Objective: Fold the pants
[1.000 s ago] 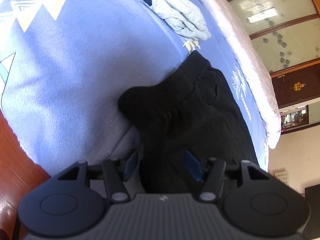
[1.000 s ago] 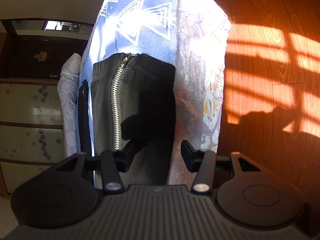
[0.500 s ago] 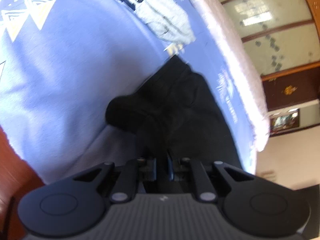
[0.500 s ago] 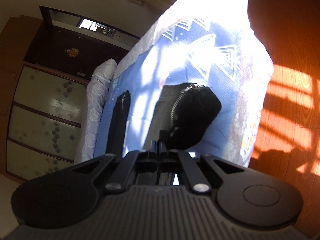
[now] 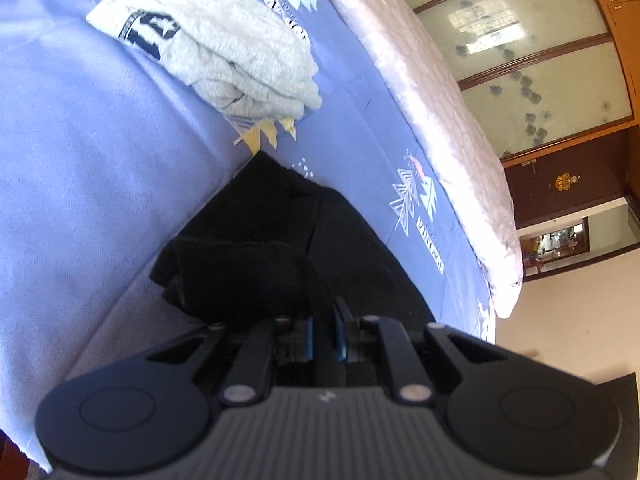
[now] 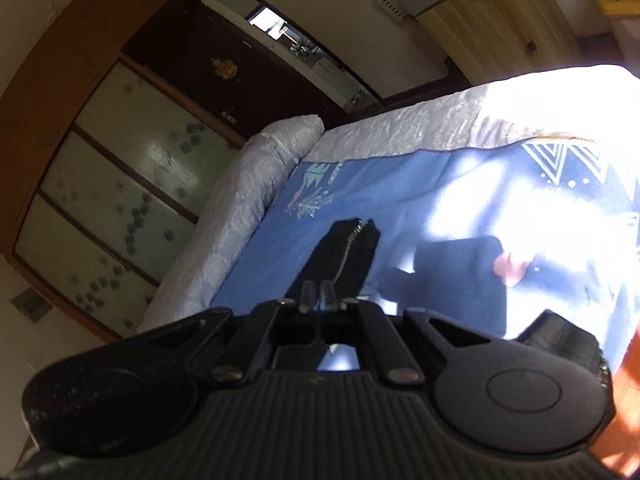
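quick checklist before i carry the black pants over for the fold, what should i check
1. Left gripper shut on the black pants: ok, cloth sits between the blue fingers.
2. Right gripper shut on the zipper end of the pants: ok, fingers together with cloth rising from them.
3. Both held ends lifted off the blue bedsheet: ok at the right gripper, cannot tell at the left.
4. Grey folded garment apart from the pants: ok, a strip of sheet shows between them.
5. Pants smooth, no bunching: not ok, a bunched lump sits just ahead of the left fingers.
6. Landing spot for the fold: cannot tell.
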`<state>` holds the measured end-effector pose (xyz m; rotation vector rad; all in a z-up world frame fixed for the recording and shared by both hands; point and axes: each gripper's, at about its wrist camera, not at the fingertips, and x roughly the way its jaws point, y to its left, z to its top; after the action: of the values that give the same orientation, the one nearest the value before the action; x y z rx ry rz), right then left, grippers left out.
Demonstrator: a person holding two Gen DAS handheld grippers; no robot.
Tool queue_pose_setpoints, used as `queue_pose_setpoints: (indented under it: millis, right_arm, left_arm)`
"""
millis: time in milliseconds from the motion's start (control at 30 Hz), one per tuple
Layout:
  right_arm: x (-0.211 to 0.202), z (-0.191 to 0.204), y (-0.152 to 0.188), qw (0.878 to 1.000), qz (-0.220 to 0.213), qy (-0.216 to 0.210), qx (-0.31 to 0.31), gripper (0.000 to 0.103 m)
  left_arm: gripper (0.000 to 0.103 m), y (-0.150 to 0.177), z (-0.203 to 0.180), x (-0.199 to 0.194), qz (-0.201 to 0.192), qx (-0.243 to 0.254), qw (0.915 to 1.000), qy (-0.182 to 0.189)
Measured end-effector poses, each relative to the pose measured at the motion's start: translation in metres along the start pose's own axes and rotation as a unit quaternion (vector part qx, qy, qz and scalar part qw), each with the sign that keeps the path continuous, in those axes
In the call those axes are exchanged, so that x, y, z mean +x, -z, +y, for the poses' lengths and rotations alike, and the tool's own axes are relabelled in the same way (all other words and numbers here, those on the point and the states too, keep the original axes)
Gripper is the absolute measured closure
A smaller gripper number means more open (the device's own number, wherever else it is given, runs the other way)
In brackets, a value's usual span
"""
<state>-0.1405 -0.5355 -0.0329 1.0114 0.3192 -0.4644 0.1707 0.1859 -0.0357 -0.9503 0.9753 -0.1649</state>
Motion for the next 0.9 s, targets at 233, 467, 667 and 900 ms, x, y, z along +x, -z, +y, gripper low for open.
queue_pose_setpoints:
  millis: [233, 467, 667, 900]
  right_arm:
    - [-0.072, -0.107, 0.056, 0.986, 0.002, 0.089, 0.138, 0.064]
    - [-0.054, -0.181, 0.111, 0.947, -0.001, 0.034, 0.318, 0.057]
    - [-0.038, -0.182, 0.110, 0.950, 0.009, -0.001, 0.312, 0.089]
    - [-0.066, -0.147, 0.075, 0.972, -0.022, -0.022, 0.232, 0.100]
  left_arm:
    - [0.094, 0.002, 0.017, -0.012, 0.004, -0.015, 0.9999, 0.003]
    - [0.094, 0.006, 0.015, -0.023, 0.004, -0.015, 0.9999, 0.004]
    - [0.094, 0.011, 0.015, -0.030, -0.001, -0.017, 0.9999, 0.004]
    - [0.094, 0.008, 0.018, -0.028, 0.000, -0.022, 0.9997, 0.005]
